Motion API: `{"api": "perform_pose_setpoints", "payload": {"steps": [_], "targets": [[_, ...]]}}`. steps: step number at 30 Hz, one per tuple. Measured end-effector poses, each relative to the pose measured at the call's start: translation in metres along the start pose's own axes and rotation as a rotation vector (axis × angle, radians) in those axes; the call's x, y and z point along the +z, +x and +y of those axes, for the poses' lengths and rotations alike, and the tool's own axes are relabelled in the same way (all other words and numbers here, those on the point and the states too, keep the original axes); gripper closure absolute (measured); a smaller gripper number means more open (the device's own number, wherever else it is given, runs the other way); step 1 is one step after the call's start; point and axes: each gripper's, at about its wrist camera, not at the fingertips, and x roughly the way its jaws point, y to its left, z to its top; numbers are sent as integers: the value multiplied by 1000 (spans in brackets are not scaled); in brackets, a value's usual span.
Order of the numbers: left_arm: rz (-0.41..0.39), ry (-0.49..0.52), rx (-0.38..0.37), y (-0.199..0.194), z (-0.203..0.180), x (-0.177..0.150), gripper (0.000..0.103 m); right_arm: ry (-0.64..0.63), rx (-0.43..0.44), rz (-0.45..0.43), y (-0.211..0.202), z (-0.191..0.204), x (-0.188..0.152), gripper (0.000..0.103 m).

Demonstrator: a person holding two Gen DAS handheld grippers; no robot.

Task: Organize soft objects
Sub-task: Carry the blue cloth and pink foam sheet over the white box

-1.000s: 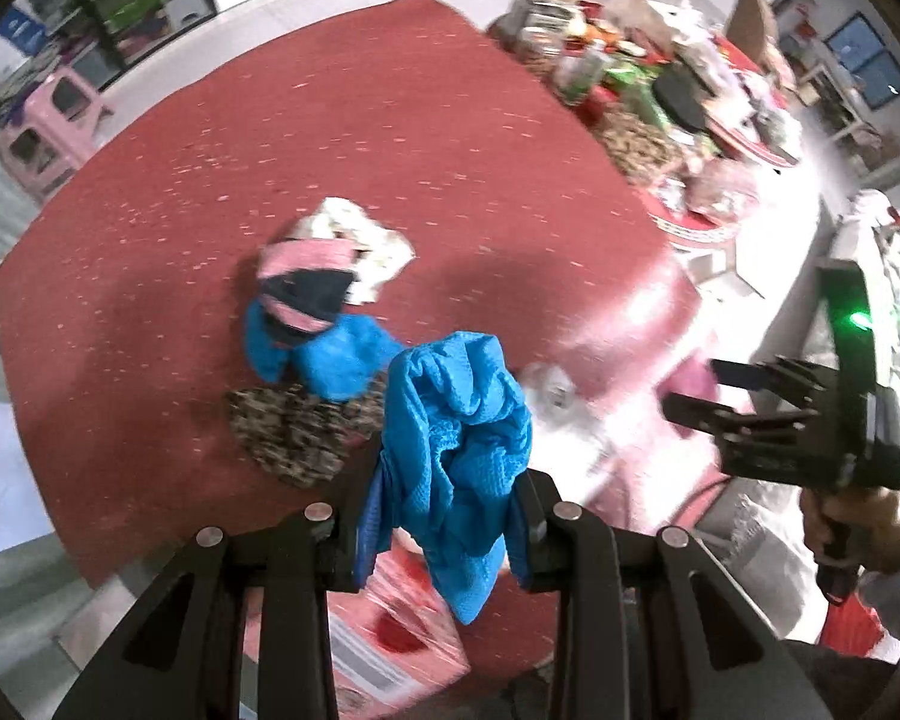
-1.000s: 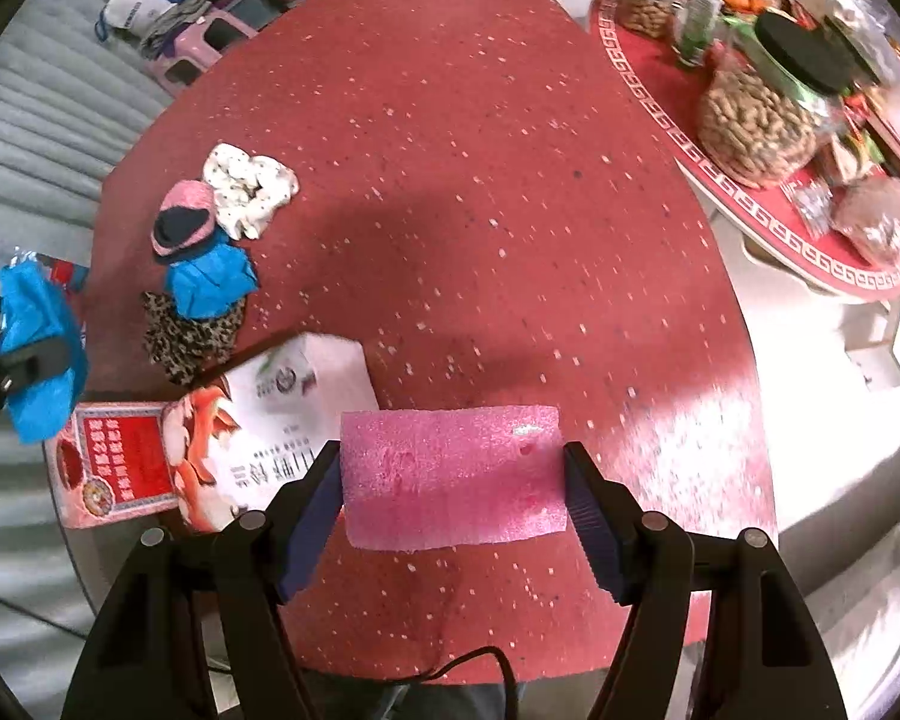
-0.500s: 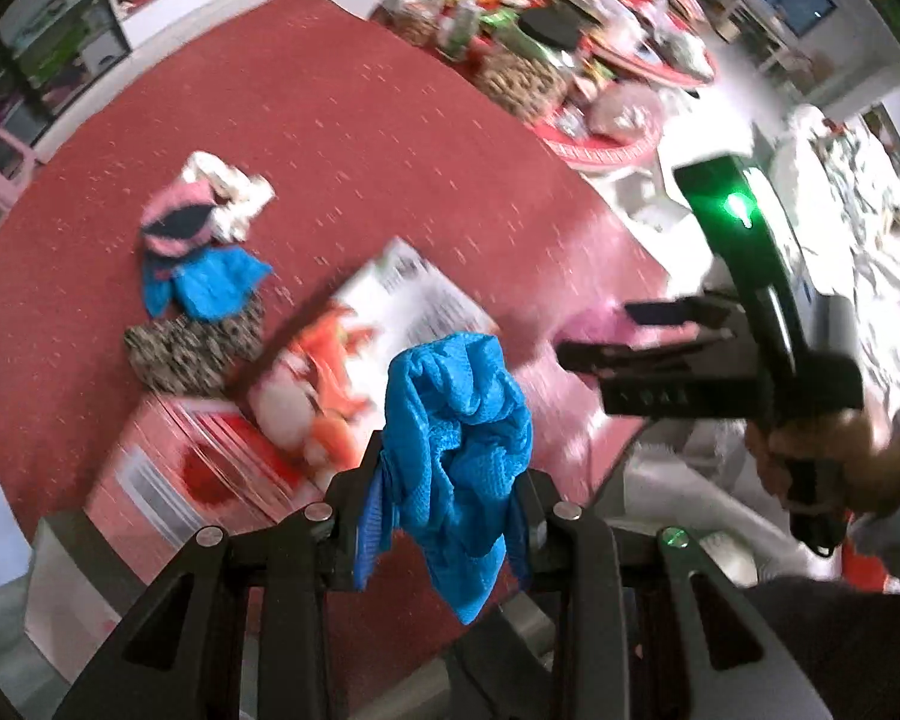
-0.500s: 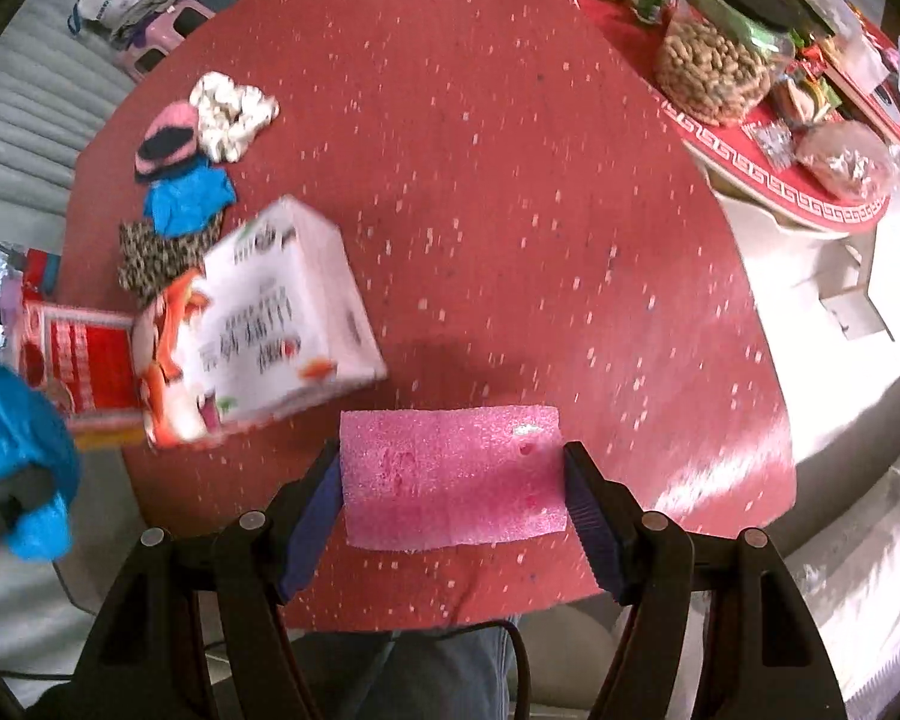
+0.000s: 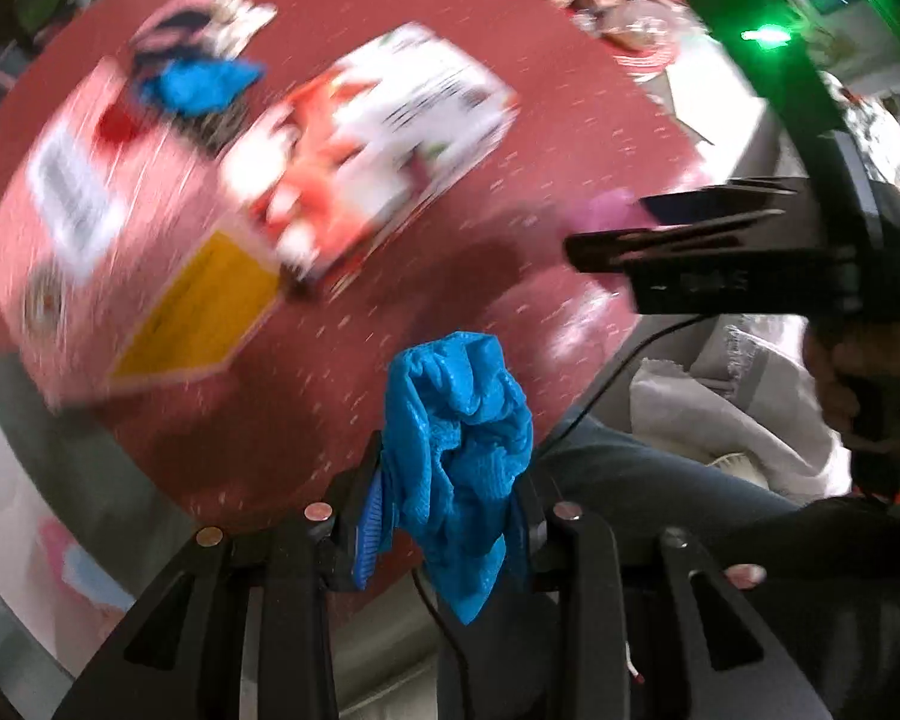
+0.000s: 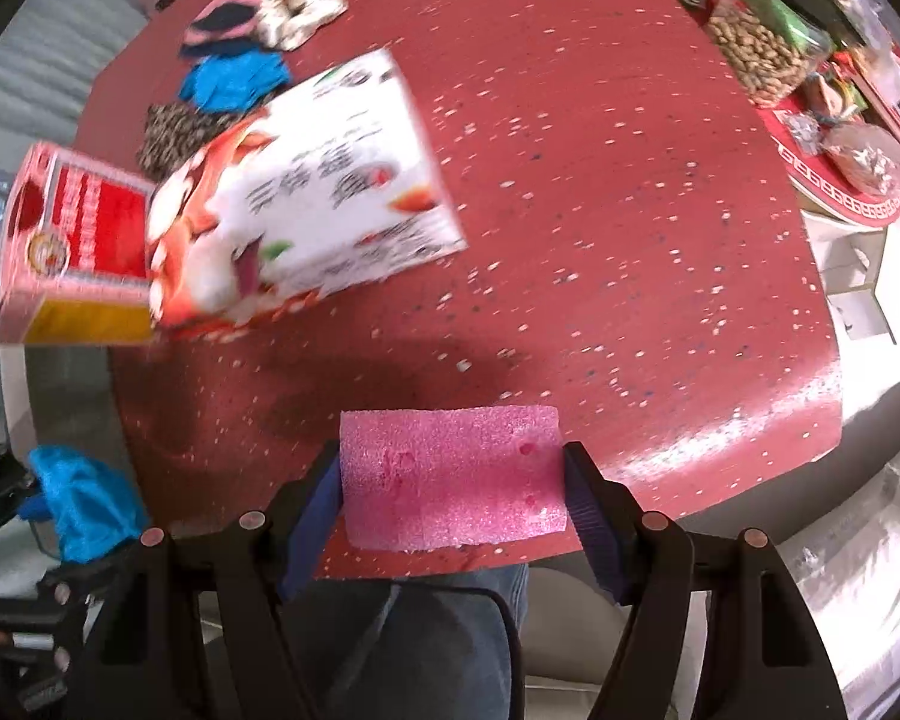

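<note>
Left tool [image 5: 450, 516] clamped a crumpled blue cloth [image 5: 459, 456], held above the near edge of the red speckled table [image 6: 600, 192]. Right tool [image 6: 453, 480] gripped a pink foam block [image 6: 450, 477] between both fingers, also over the near table edge. White printed box [image 6: 306, 204] lay tilted on the table, overlapping a pink-red box [image 6: 72, 240]. Beyond them, a pile of cloths [image 6: 234, 72]: blue, leopard-print, pink and dark, cream-patterned. Left view motion-blurred.

Two blue cloths [image 6: 84, 501] [image 6: 234, 81], one pink sponge [image 6: 453, 477], and two printed boxes [image 6: 306, 192] [image 6: 69, 246] were counted.
</note>
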Motion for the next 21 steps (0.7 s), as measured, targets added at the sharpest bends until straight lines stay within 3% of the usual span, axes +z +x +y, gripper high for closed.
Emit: {"api": "perform_pose_setpoints", "payload": {"steps": [10,21], "targets": [[10,-157,13,18,30,-24,67,-155,-20,33,6,49,-12,31],[-57,-219,-4,8,40,-35,67,-259,-37,28,-1,83,-13,31]]}}
